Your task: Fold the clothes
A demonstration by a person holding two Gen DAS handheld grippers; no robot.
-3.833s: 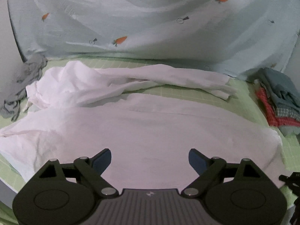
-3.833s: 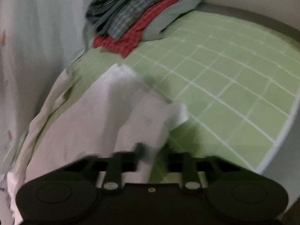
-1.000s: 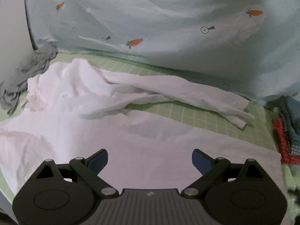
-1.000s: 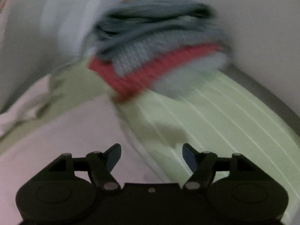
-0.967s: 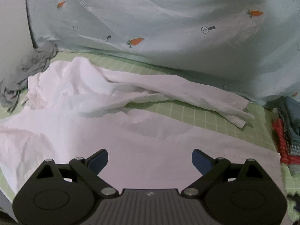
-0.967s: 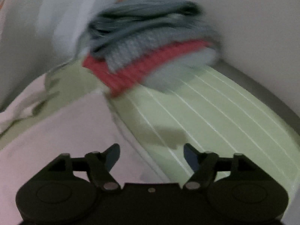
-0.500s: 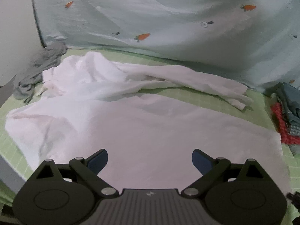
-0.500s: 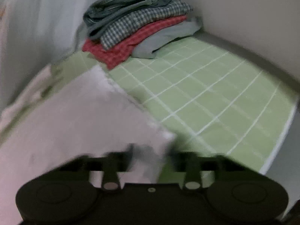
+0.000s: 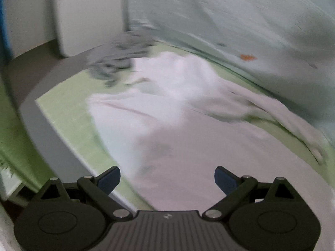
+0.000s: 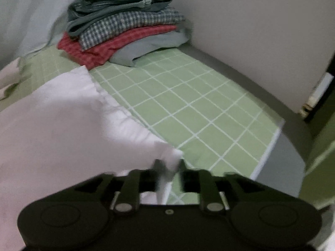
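White cotton long-sleeve shirt (image 9: 188,138) lies spread across the green grid-printed mat (image 10: 188,108), body flat, collar end bunched toward the mat's far-left corner next to a crumpled grey garment (image 9: 121,58). Long axis runs roughly left-right along the mat; one sleeve (image 9: 293,121) lies along the far edge, under the pale carrot-print sheet (image 9: 240,21) hung behind.

Right gripper (image 10: 168,174): jaws narrow and opening, with the shirt's near right hem corner (image 10: 167,156) between them. Blurred, so I can't confirm the pads press on it.

Left gripper (image 9: 167,179): jaws wide apart, nothing between them, hanging over the shirt's left part near the mat's front-left edge. Frame is motion-blurred.

Step in hand, my read: take both ends of the near hem for the first lengthwise fold. To do it well:
- right re-pinches the corner through both layers, not one
- left grabs the matching hem corner at the same depth
- lift both level, keep the hem taut, lay it parallel to the far edge
- tuck the sleeve in first, or it bulges the fold

Stack of folded clothes (image 10: 125,27) at the mat's far-right corner: keep clear.
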